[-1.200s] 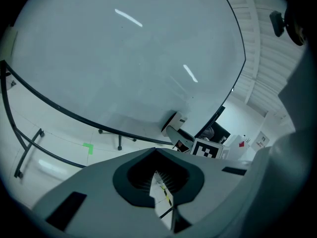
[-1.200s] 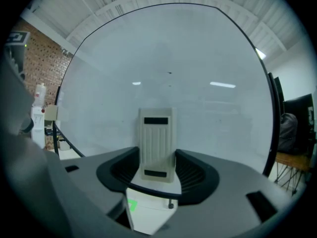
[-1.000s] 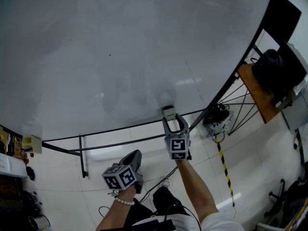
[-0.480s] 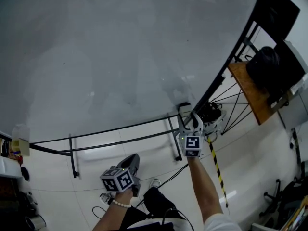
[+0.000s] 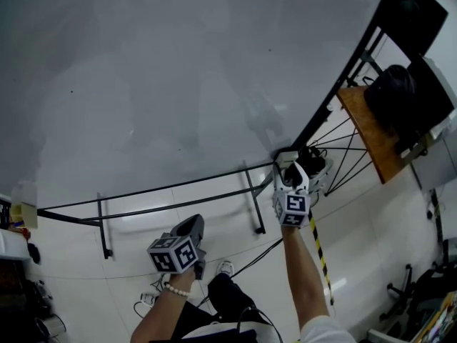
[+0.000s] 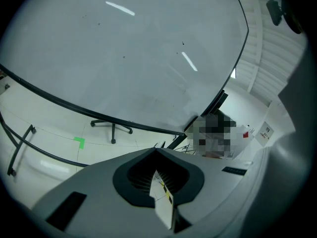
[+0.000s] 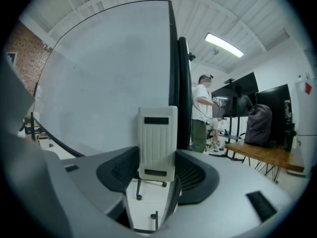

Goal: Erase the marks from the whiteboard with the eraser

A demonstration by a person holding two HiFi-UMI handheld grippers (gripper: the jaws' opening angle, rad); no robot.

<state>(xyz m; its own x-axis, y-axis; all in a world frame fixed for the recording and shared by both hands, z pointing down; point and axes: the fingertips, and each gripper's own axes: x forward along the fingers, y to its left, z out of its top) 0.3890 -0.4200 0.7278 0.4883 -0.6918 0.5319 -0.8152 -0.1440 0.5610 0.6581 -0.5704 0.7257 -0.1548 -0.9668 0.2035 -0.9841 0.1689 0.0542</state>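
Note:
The whiteboard fills the upper left of the head view, pale grey with faint smears and a few tiny dark specks. My right gripper is shut on the white eraser, which sits at the board's lower right corner against the black frame. In the right gripper view the ribbed eraser stands upright between the jaws of the right gripper, the whiteboard lying to its left. My left gripper hangs low, away from the board, and in its own view the left gripper is shut and empty.
Black stand rails run below the board. At the right stand a wooden table with a black backpack. Yellow-black tape and cables lie on the floor. A person stands behind the board's edge.
My right gripper has slid the eraser rightward along the board's bottom edge to its lower right corner. The left gripper has stayed low, shifting only slightly.

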